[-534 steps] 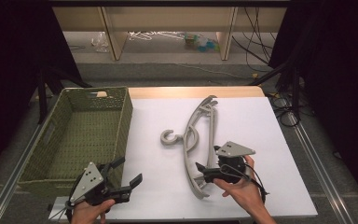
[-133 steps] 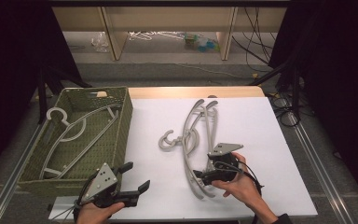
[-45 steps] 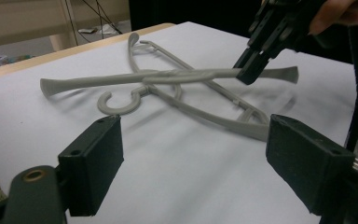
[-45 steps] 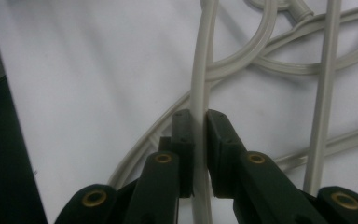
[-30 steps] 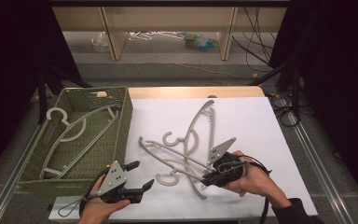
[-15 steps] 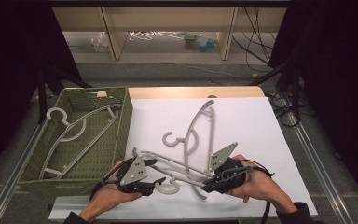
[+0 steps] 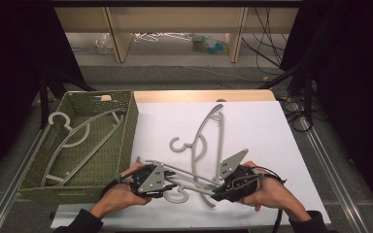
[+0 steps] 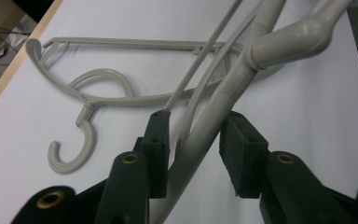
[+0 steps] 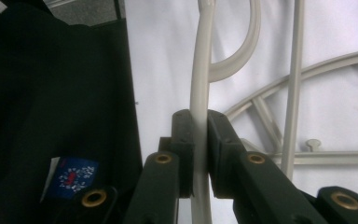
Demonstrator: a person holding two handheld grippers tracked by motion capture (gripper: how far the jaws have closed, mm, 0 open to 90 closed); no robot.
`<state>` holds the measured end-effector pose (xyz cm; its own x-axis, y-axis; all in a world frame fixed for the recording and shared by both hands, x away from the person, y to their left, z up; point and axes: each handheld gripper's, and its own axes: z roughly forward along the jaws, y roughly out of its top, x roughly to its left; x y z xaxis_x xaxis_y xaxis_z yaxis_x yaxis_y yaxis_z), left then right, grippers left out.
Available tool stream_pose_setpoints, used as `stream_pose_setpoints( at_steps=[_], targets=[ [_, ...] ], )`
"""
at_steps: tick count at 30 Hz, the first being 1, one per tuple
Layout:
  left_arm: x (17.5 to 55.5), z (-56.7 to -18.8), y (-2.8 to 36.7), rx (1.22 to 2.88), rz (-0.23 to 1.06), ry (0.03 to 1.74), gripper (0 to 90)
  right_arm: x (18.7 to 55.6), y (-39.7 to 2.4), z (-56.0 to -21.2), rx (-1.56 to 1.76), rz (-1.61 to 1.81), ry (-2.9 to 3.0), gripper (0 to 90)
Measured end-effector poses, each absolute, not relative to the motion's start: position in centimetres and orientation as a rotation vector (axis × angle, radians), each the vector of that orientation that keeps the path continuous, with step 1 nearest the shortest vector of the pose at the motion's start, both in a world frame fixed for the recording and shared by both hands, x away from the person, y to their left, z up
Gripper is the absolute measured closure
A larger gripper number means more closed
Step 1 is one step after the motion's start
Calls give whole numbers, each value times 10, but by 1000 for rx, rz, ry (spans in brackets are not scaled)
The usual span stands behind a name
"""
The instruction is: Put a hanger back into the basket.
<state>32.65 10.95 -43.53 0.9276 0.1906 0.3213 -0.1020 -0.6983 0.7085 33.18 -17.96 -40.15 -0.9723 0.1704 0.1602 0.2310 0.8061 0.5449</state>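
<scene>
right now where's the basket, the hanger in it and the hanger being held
basket [image 7: 129, 127], high view, right wall
hanger in basket [image 7: 85, 148], high view, long straight bar
held hanger [image 9: 200, 84], right gripper view, arm above the jaws

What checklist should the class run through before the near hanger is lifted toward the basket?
1. Right gripper grip: jaws clamped on the near hanger's arm. Ok.
2. Left gripper grip: the hanger arm passes between the jaws, but a gap shows beside one pad. Not ok yet.
3. Separation from the far hanger: in the high view the two overlap, so a snag is possible. Cannot tell.
4. Room in the basket: one hanger already lies inside, with bare floor beside it. Ok.
5. Path over the basket's near wall: nothing stands between it and the grippers. Ok.
</scene>
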Motion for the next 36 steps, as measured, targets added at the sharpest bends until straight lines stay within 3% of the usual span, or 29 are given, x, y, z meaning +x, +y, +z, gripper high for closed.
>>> stream_pose_setpoints(
  at_steps=[7,15,26,36],
  targets=[
    [324,-425,105,2326,511,-33,708,335,-185,-399,-351,-962,-2915,800],
    [323,-416,102,2288,468,-18,783,345,-193,-395,-536,-1104,-2950,635],
    [333,-407,108,2202,335,298,791,352,-198,-385,-747,-1384,-2954,356],
    [341,-397,119,2127,275,523,791,350,-208,-369,-890,-1643,-2889,301]
  ],
)
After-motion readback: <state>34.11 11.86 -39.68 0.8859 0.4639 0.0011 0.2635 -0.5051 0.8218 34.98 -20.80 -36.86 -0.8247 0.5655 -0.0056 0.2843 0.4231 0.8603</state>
